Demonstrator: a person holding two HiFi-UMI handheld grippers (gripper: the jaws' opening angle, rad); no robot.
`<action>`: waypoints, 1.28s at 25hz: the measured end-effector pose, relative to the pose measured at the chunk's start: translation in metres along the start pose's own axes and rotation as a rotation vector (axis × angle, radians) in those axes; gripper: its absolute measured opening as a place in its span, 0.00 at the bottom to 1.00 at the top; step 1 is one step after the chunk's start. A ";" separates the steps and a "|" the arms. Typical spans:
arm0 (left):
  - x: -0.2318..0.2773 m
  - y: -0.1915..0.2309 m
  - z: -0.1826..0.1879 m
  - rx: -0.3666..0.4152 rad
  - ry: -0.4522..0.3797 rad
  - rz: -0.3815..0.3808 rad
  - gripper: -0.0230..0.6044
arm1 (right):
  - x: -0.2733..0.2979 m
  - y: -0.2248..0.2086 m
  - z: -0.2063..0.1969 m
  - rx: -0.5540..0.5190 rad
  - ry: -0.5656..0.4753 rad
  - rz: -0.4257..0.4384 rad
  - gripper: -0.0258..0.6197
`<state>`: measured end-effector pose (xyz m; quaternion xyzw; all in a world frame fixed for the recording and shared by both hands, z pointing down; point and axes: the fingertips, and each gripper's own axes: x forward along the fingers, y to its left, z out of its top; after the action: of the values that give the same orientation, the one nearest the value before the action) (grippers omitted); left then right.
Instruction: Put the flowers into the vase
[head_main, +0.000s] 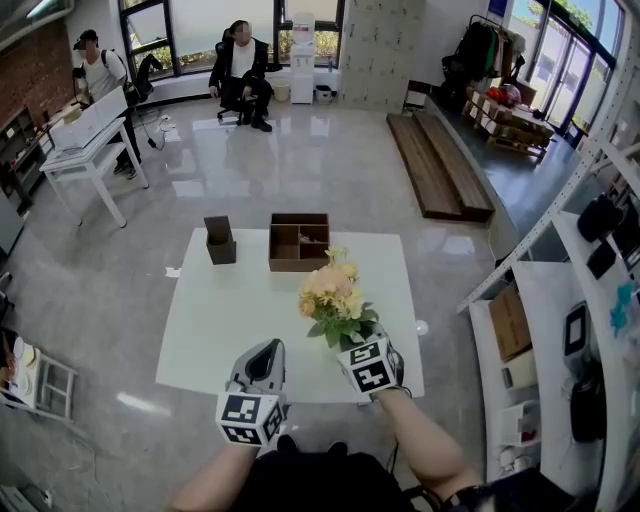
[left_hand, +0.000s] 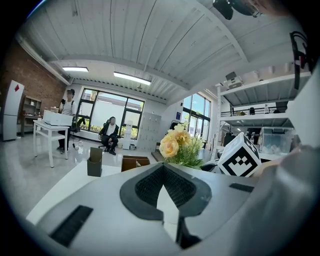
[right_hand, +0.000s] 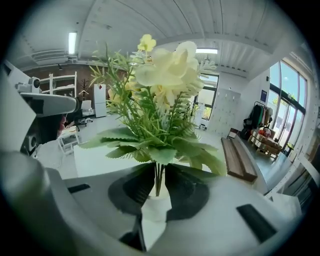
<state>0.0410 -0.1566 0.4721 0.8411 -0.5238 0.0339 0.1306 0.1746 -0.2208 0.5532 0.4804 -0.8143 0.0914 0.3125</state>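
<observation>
Pinching the flowers (head_main: 335, 295) by the stems, the right gripper (right_hand: 159, 175) holds them upright above the table (head_main: 220, 320); left gripper (left_hand: 163, 167) pressed together, empty

Bare table (head_main: 230, 310) ahead, vase (head_main: 220, 240), box (head_main: 299, 241) at far edge

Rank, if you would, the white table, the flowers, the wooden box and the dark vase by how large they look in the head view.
1. white table
2. flowers, though they are held nearer the camera than the box, so this place is unsure
3. wooden box
4. dark vase
</observation>
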 end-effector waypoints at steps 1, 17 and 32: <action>0.000 0.000 0.000 -0.003 0.001 0.001 0.05 | -0.001 0.000 0.000 -0.004 0.005 0.001 0.14; 0.007 -0.007 -0.007 -0.021 0.004 -0.014 0.05 | -0.020 0.001 -0.010 0.003 0.036 0.037 0.19; 0.003 -0.023 -0.005 0.000 -0.005 -0.058 0.05 | -0.094 -0.001 -0.015 0.272 -0.221 0.087 0.08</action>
<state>0.0629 -0.1488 0.4733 0.8559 -0.4997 0.0280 0.1301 0.2133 -0.1465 0.5086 0.4899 -0.8438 0.1607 0.1488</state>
